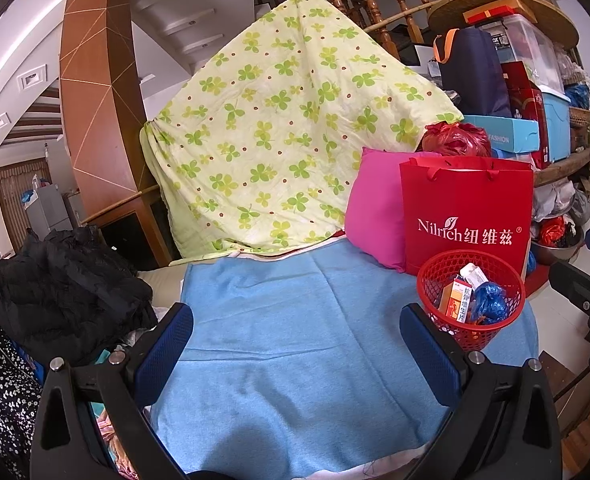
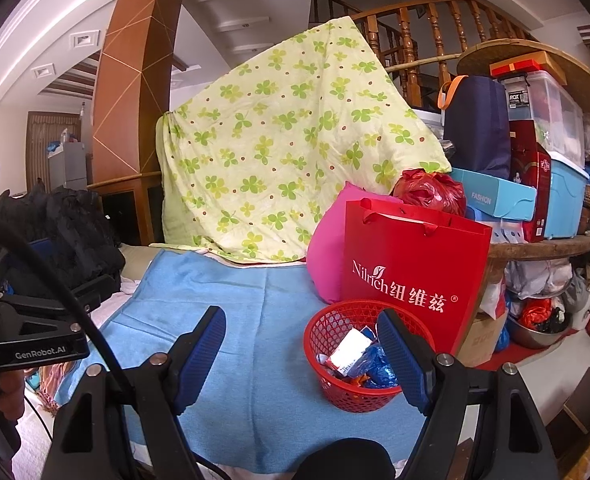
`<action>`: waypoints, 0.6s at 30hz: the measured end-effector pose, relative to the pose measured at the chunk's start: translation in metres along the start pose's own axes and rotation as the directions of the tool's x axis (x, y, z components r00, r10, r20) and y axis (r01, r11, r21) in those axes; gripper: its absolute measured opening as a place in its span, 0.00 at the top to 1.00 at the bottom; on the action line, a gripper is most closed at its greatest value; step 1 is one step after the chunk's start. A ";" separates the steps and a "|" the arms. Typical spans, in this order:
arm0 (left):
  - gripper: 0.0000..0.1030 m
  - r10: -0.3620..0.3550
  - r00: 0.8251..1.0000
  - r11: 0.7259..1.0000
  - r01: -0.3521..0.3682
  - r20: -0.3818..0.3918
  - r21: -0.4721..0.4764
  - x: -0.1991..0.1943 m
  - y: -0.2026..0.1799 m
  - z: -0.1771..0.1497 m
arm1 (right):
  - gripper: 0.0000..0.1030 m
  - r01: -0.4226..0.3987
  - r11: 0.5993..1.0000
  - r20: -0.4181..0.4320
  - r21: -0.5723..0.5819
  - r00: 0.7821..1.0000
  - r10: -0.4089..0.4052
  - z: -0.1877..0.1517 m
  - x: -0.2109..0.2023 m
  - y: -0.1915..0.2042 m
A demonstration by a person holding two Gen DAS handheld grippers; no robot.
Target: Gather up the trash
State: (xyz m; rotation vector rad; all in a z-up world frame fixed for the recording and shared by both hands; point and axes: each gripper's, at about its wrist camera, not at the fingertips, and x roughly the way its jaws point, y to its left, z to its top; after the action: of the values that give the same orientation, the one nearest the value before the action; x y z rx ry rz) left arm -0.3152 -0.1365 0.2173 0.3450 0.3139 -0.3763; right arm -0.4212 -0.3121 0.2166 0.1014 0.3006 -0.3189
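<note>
A small red mesh basket (image 1: 495, 280) stands on the right end of a blue towel (image 1: 295, 320). It holds an orange and white medicine box (image 1: 457, 300), a white packet (image 1: 475, 274) and crumpled blue plastic (image 1: 491, 304). In the right wrist view the basket (image 2: 331, 328) sits just left of my right finger, with the same trash inside. My left gripper (image 1: 295, 328) is open and empty above the towel. My right gripper (image 2: 301, 340) is open and empty, close to the basket's near side.
A red Nilrich paper bag (image 1: 467, 216) and a pink pillow (image 1: 375, 208) stand behind the basket. A green clover-print quilt (image 1: 287, 128) hangs at the back. Black clothes (image 1: 63, 288) lie at the left. Stacked boxes (image 2: 535, 152) and bags fill the right.
</note>
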 end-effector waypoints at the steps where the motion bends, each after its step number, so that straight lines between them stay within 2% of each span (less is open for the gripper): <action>1: 0.00 -0.001 1.000 1.000 0.001 0.000 0.000 0.000 0.000 0.000 | 0.21 0.001 1.000 0.000 0.000 1.000 -0.001 -0.001 0.000 0.003; 18: 0.00 -0.003 1.000 1.000 0.003 0.001 0.005 0.000 -0.001 0.000 | 0.21 0.001 1.000 -0.006 -0.005 1.000 -0.001 0.000 0.000 0.001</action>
State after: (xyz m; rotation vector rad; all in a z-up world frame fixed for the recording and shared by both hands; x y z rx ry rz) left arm -0.3159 -0.1373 0.2170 0.3495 0.3128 -0.3802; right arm -0.4206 -0.3117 0.2165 0.0975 0.3071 -0.3193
